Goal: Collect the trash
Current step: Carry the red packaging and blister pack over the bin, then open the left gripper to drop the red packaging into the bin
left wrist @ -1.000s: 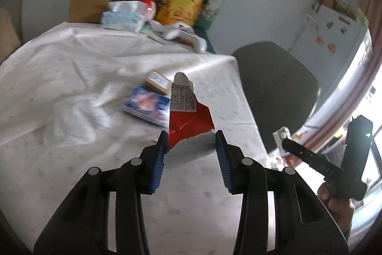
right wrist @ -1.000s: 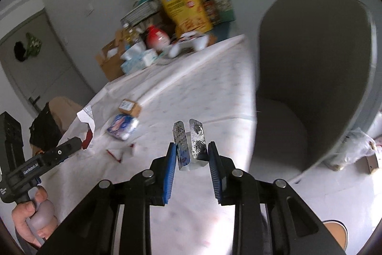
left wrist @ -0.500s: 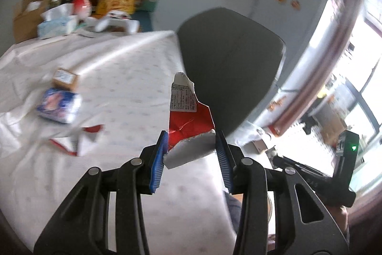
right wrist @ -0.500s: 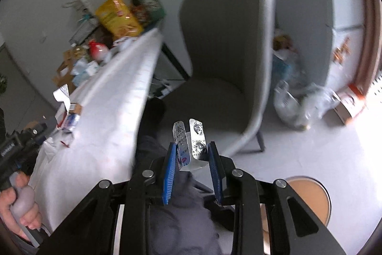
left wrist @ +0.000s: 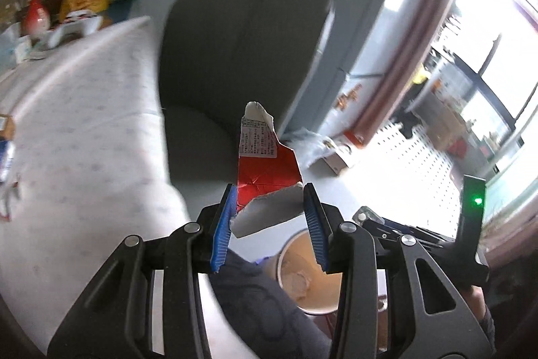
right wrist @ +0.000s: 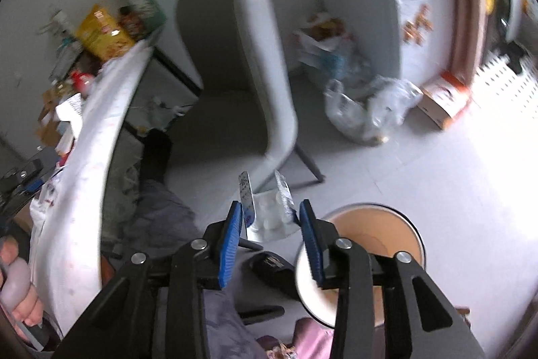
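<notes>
Left gripper [left wrist: 269, 217]: pinching a torn red wrapper [left wrist: 267, 172], upright, out past the table edge [left wrist: 161, 137].
Right gripper [right wrist: 270, 226]: pads spread; crumpled clear packet [right wrist: 272, 217] between them, grip unclear.
Bin [right wrist: 400, 224]: open, on floor just right of right gripper.
Chair [right wrist: 265, 63]: ahead, beside table.
Floor [right wrist: 437, 164]: bare stretch right of bin.

Torn red wrapper scrap with white printed label [left wrist: 265, 170]: upright, pointed white tip up, grey inner side curling at the lower edge, pinched at its base between blue pads. Silver-and-clear crumpled blister packaging [right wrist: 267, 207]: also upright between blue pads, two flaps splayed apart. Round tan open-topped bin [right wrist: 373, 244] on the floor, below and right of both.
</notes>
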`<act>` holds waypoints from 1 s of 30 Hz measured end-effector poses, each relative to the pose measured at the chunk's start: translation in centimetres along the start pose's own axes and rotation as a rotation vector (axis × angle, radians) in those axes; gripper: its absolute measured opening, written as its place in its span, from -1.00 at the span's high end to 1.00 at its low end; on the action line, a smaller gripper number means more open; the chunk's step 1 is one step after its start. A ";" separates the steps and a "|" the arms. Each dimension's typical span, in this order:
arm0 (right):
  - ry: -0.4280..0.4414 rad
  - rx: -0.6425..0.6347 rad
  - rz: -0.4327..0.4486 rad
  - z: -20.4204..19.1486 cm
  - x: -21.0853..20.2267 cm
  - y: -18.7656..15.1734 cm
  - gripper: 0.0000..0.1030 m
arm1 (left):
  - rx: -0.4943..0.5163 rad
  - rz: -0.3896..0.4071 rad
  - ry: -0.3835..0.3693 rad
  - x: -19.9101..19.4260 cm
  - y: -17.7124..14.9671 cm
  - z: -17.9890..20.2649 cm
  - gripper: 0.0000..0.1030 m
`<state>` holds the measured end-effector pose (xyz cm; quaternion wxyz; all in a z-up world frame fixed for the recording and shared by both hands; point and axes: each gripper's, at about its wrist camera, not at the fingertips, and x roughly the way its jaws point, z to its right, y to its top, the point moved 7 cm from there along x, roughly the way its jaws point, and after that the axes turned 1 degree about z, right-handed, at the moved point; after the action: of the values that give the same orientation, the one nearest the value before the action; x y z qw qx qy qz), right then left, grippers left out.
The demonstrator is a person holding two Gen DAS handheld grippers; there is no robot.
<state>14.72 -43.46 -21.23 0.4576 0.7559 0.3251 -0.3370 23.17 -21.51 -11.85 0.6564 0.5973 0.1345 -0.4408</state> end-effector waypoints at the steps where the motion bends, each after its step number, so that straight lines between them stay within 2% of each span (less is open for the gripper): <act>1: -0.007 0.017 -0.011 0.9 0.1 -0.4 0.09 | 0.010 -0.013 -0.013 0.5 -0.2 0.7 0.22; 2: -0.017 0.040 -0.017 2.0 0.0 -0.9 -0.10 | 0.017 -0.024 -0.021 0.8 -0.3 1.3 0.22; 3: -0.030 0.051 -0.016 2.7 0.0 -1.1 -0.13 | 0.024 -0.035 -0.030 1.2 -0.5 1.8 0.22; 8: -0.075 0.097 0.015 6.0 -2.0 -1.6 -0.18 | 0.079 -0.085 -0.086 2.7 -1.5 5.6 0.22; 14: -0.109 0.105 0.066 8.0 -5.0 -1.1 -0.23 | 0.120 -0.165 -0.169 4.5 -3.0 9.8 0.22; 23: -0.159 0.121 0.104 11.3 -9.2 -1.8 -0.25 | 0.150 -0.296 -0.260 7.5 -6.0 14.2 0.19; 25: -0.163 0.136 0.110 11.9 -9.5 -1.8 -0.25 | 0.145 -0.334 -0.289 8.4 -6.8 15.2 0.02; 27: -0.169 0.151 0.118 12.4 -10.0 -1.8 -0.25 | 0.132 -0.352 -0.311 8.9 -7.3 15.9 -0.70; 28: -0.168 0.156 0.125 12.5 -10.2 -1.8 -0.25 | 0.128 -0.330 -0.296 8.8 -7.1 15.9 -0.77; 30: -0.163 0.157 0.141 12.4 -10.7 -1.4 -0.25 | 0.124 -0.308 -0.274 8.7 -7.0 15.6 -0.78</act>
<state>4.92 -56.21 -17.62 0.4444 0.7805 0.2057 -0.3887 17.55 -38.53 -18.69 0.5556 0.5433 0.1060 -0.6204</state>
